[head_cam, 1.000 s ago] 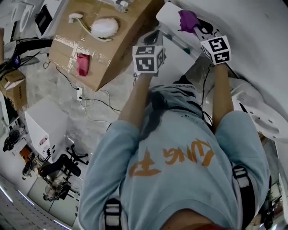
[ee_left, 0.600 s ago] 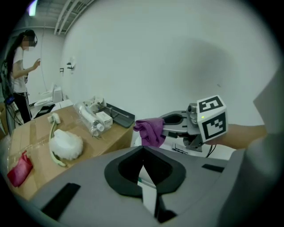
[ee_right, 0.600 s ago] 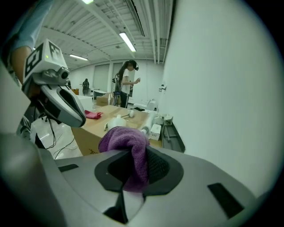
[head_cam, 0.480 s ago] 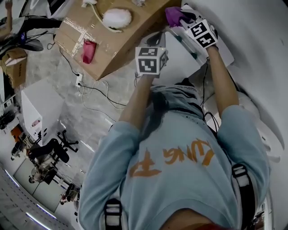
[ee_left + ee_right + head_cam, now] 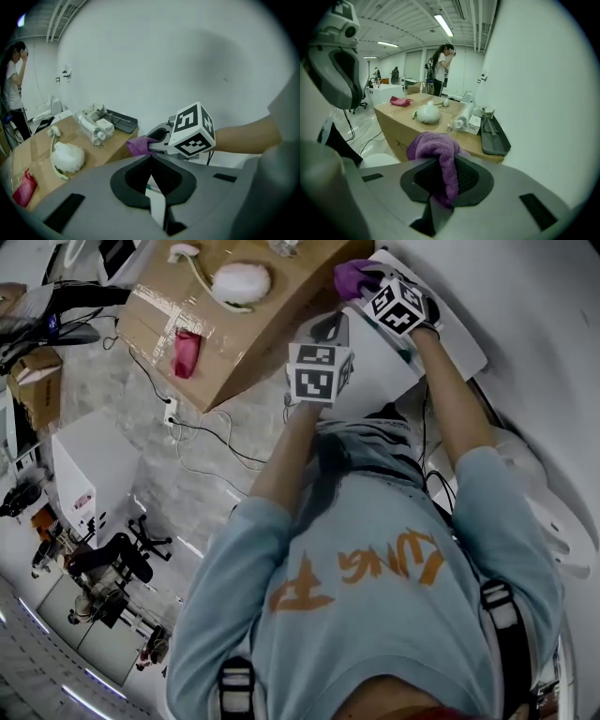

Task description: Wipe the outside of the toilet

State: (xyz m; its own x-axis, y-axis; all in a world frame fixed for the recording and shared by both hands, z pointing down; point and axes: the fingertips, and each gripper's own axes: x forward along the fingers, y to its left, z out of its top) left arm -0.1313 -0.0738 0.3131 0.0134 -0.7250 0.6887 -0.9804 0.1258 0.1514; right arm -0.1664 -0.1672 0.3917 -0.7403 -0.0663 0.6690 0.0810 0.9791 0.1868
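Head view: you're on the wiping step, working at the far top corner of the toilet (image 5: 454, 351), just beside the cardboard box (image 5: 246, 326).

Your right gripper (image 5: 368, 286) has its jaws clamped on the bunched purple cloth (image 5: 349, 277), right arm stretched forward over the tank lid. Whether the cloth touches the lid can't be told. Your left gripper (image 5: 325, 327) hangs nearby with jaws together and nothing in them, forearm raised. Next, I'd judge, press the cloth flat and draw it along the lid and down the tank's side.

Taped brown cardboard box (image 5: 246, 345) on grey floor (image 5: 202, 486) carries white fluffy brush (image 5: 241, 282), crumpled red cloth (image 5: 185, 351), dark flat tray (image 5: 493, 136) (plus plastic-wrapped bits (image 5: 461, 119)).
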